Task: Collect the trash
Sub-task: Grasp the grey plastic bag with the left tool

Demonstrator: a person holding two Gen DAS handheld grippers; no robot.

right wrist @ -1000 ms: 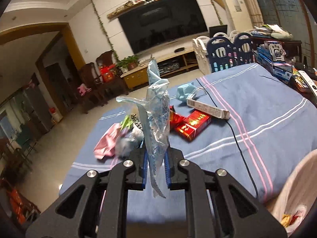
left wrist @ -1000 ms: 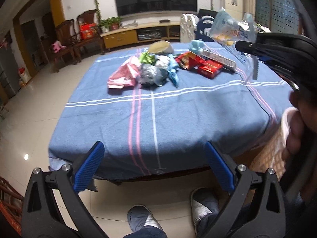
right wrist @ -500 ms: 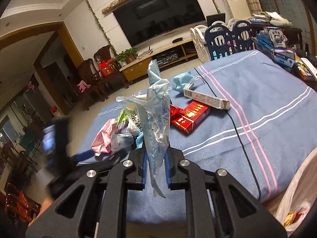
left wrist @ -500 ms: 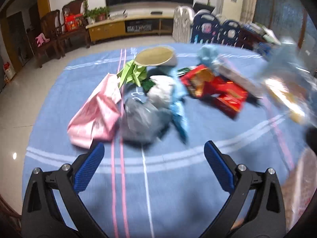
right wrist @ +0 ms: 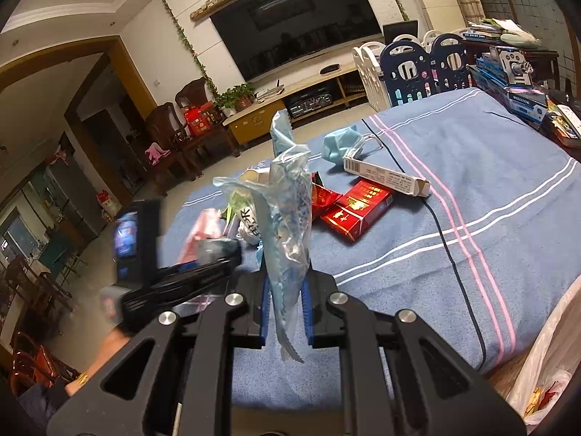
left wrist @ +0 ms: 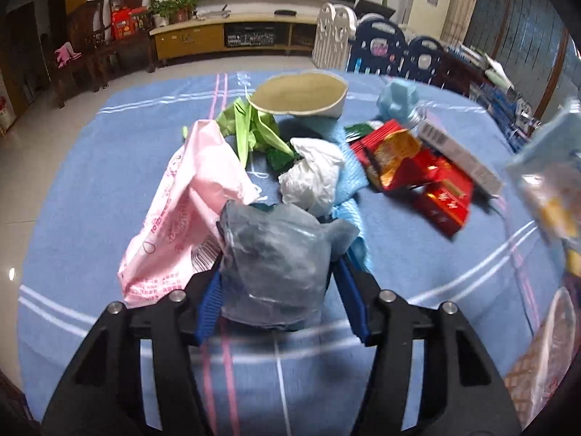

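Left tongs (left wrist: 281, 301): blue pads set either side of the grey plastic bag (left wrist: 276, 254), apparently touching its flanks; firm pinch or only closing, cannot tell.
Grey plastic bag: crumpled, on the blue cloth of the bench (left wrist: 109, 167), at the near edge of the heap; nearest piece, hence the likely first pick on this side.
Right tongs (right wrist: 285, 305): pressed together on a clear blue-printed wrapper (right wrist: 288, 218), held upright, clear of the cloth.
Reason for hold: wrapper raised and kept off the heap, presumably awaiting a drop into the white trash bag (right wrist: 544, 374) at the lower right bench edge.
Trash bag: mouth open beside the bench, scraps visible inside; placed within short reach of the right side.
Heap remaining: pink bag (left wrist: 189, 210) touching the grey one on its left; white crumpled paper (left wrist: 316, 176) just behind; green wrapper (left wrist: 250, 129); paper bowl (left wrist: 301, 96) farther back; red packets (left wrist: 417, 170) and a long white carton (left wrist: 457, 152) to the right; light blue mask (right wrist: 341, 141) beyond.
Cable: black cord (right wrist: 450, 243) across the cloth, running beside the carton; not trash by appearance, snag risk for later picks.
Progress: judged early; most pieces on the cloth.
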